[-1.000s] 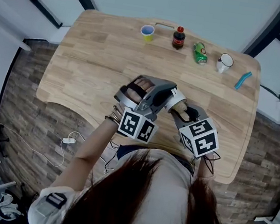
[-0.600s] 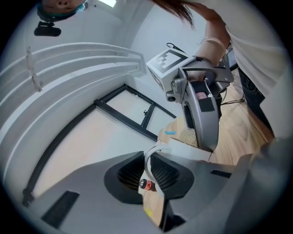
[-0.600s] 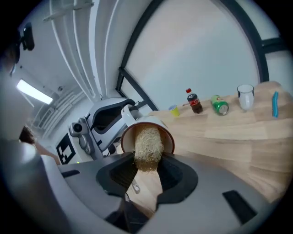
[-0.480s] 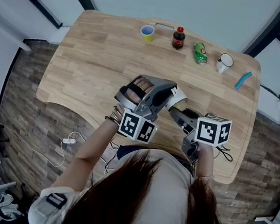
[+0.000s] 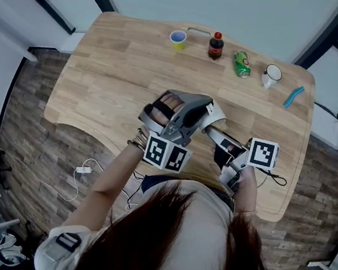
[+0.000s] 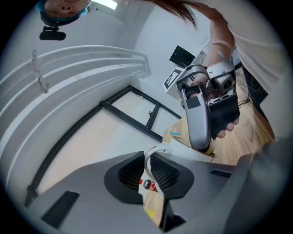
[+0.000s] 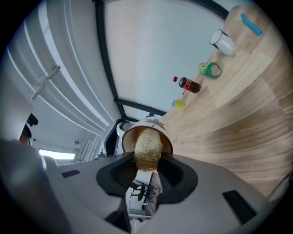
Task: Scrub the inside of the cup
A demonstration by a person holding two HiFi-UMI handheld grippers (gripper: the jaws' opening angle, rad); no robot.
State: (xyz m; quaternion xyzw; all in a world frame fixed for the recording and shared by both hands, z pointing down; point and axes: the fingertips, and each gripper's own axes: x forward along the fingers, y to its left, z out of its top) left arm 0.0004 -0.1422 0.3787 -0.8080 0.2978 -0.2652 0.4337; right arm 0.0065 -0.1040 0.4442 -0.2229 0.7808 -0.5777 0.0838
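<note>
Wooden table (image 5: 115,73) spreads below, cola bottle (image 5: 215,46) at twelve o'clock; near its centre the left tongs (image 6: 147,171) clamp the cup (image 7: 151,122) by its thin rim; the right tongs (image 7: 146,171) pinch a fibrous scrubber (image 7: 147,148) in its mouth; the cup seems rigid, light, perhaps slippery, so the rim grip suits.

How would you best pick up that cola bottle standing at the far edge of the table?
Grip the cola bottle round its dark body, below the red cap, coming level from the near side of the table. It stands upright and round, so two jaws can close on its sides, and the yellow cup and green can beside it seem to leave gaps for them.
</note>
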